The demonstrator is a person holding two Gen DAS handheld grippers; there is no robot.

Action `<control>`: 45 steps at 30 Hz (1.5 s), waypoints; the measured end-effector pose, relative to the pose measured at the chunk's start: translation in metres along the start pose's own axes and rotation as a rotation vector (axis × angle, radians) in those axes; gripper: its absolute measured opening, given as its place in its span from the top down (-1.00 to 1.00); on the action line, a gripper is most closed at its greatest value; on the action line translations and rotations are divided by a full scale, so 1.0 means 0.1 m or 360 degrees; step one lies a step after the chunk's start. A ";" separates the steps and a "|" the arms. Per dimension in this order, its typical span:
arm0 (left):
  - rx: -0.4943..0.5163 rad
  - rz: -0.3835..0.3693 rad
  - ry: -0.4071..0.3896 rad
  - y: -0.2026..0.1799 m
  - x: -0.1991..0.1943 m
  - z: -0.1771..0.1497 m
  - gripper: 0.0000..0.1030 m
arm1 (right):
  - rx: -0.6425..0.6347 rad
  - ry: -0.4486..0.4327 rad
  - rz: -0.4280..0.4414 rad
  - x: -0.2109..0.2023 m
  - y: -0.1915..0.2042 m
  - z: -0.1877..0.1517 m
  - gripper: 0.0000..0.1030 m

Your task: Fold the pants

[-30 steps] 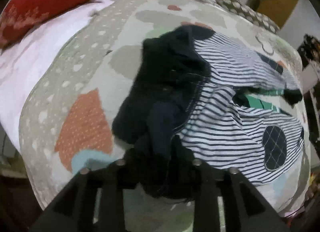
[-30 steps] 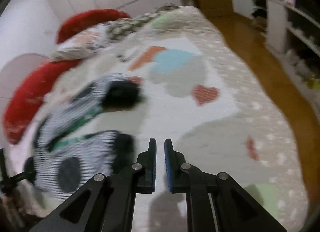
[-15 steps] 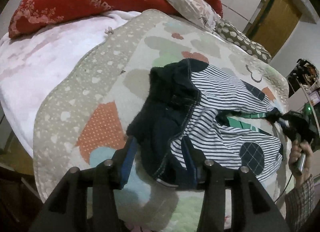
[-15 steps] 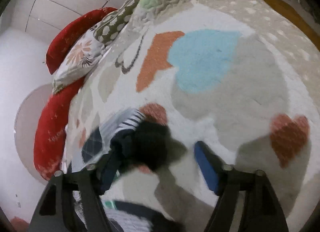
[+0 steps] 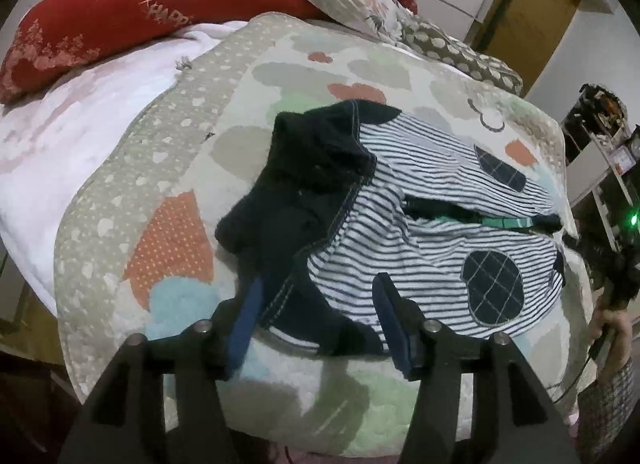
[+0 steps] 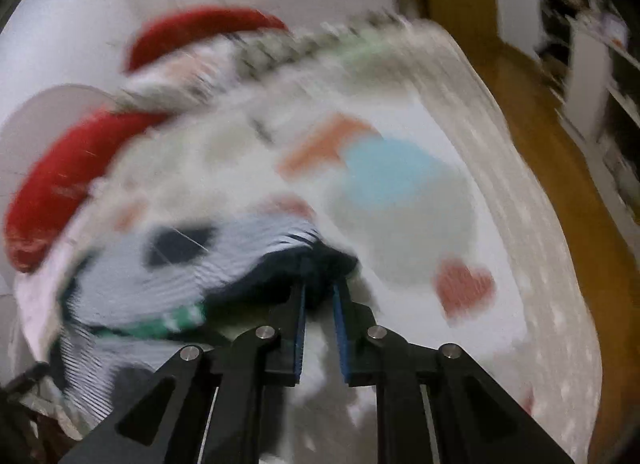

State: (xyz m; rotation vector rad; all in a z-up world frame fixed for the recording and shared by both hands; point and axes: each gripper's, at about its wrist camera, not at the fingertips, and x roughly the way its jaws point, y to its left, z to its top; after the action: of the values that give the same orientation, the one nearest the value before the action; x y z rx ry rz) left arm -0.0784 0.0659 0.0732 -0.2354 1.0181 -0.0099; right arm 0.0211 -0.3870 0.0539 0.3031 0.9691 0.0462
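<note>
The striped pants (image 5: 432, 224) lie spread across the patterned quilt (image 5: 192, 152) of the bed, dark waistband (image 5: 316, 168) bunched toward the left hand-held gripper (image 5: 316, 316), the two legs running away to the right with round checked knee patches (image 5: 494, 288) facing up.

The left hand-held gripper hangs over the waistband end with its jaws opening to about half width; dark hem cloth lies between the blue pads (image 5: 248, 316) but they do not press on it. The right hand-held gripper (image 6: 320, 296) is closing, its jaws narrow on the dark cuff (image 6: 320, 264) of a leg; that view is badly smeared, so the pinch looks real but I cannot be sure how much cloth it has.

To do this step well, the right side should carry the cuff low and level across toward the waistband, laying one leg onto the other so the stripes and knee patches line up, and keep tension light so the cloth does not drag the bunched waistband further. The left side would do best to flatten or re-pinch the waistband corner first.

The only writing legible is pale lettering on the red pillow (image 5: 132, 8), reading roughly "HAPP"; the rest is hidden.
</note>
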 end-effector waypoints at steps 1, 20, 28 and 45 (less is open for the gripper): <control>-0.0006 -0.0004 0.0008 0.00 0.01 0.00 -0.09 | 0.0042 0.0040 -0.0050 0.03 -0.13 -0.10 0.71; -0.0044 0.0012 0.0001 -0.03 -0.09 -0.05 -0.12 | 0.0394 0.0055 0.0583 -0.06 -0.02 -0.68 0.84; -0.0052 -0.0005 0.0065 -0.02 0.06 -0.06 -0.13 | 0.0457 -0.0060 0.0346 -0.42 -0.51 -0.78 0.81; 0.0074 0.0236 0.0091 -0.10 0.61 0.07 -0.51 | 0.0205 -0.0071 0.0307 -0.50 0.06 -0.90 -0.05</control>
State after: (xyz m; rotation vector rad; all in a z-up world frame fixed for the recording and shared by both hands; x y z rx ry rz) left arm -0.0389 0.0500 0.0272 -0.1170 1.0893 0.0947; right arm -0.0799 -0.3687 0.0485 0.5134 0.8979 0.1527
